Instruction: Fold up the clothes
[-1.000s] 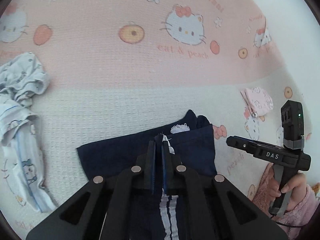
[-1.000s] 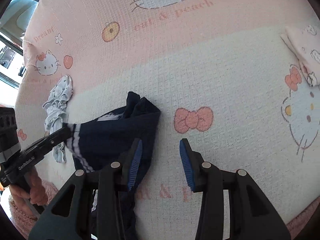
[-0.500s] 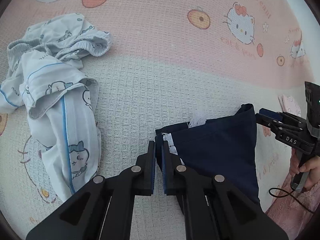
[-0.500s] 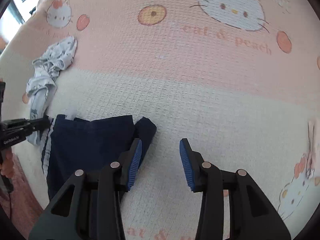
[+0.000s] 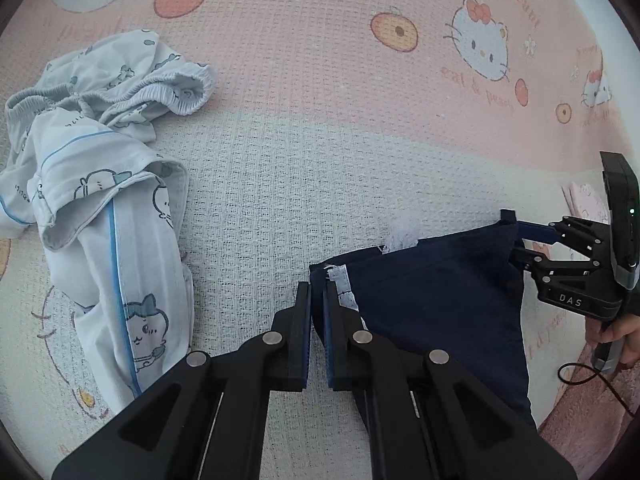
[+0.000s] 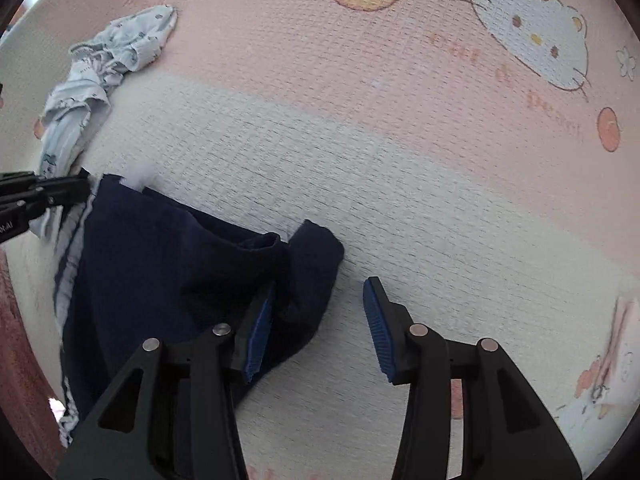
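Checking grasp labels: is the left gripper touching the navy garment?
Touching. In the left wrist view the left gripper is shut on the navy garment, pinching its corner edge between the pads.

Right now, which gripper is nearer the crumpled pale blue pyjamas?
Left. The left gripper sits just beside the pyjamas; the right gripper is farther off, across the navy garment.

Cartoon-print blanket [image 5: 320,152] bears navy garment [image 5: 440,304], crumpled pale pyjamas [image 5: 100,184].
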`<state>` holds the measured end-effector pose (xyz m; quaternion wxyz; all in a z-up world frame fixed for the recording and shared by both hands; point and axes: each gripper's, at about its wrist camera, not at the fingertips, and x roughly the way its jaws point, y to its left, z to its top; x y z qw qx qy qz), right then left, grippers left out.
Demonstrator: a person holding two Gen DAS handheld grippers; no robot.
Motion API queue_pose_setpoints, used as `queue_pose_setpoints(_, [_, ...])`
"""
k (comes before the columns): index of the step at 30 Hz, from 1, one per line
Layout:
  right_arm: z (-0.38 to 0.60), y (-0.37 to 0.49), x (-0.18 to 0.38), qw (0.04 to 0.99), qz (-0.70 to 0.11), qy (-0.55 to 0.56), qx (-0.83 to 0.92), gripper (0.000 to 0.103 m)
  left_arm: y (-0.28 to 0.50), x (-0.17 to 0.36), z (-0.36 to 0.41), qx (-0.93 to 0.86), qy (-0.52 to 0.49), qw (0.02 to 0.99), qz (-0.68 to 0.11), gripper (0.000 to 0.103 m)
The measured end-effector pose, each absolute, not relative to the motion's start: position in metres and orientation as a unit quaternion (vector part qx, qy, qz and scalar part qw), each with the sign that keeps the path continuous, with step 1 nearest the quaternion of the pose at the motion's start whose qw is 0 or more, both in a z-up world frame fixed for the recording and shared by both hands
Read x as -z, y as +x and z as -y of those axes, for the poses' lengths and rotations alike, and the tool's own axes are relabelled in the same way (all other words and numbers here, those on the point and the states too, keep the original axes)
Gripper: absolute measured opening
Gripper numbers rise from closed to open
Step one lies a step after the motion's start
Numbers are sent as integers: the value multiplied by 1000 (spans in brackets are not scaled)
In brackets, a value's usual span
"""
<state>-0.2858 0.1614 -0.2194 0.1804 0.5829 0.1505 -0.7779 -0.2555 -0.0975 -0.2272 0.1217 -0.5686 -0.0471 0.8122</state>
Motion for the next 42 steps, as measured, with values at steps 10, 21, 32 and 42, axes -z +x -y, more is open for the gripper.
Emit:
queue_pose_setpoints(10, [-229, -286, 194, 103, -62, 555, 823, 51, -259, 228, 89, -818, -558, 131, 54, 6])
queue_pose_setpoints(21, [-205, -286, 224, 111, -18, 585, 803, 53, -262, 231, 121, -806, -570, 96, 128, 35])
queue_pose_setpoints(32, [-196, -282, 216, 129, -74, 568, 809, 7, -272, 235, 74, -791, -578, 182, 83, 7])
queue_pose_setpoints(42, [-246, -299, 222, 109, 14, 580, 807, 20, -303, 233, 56, -793, -584, 166, 46, 14])
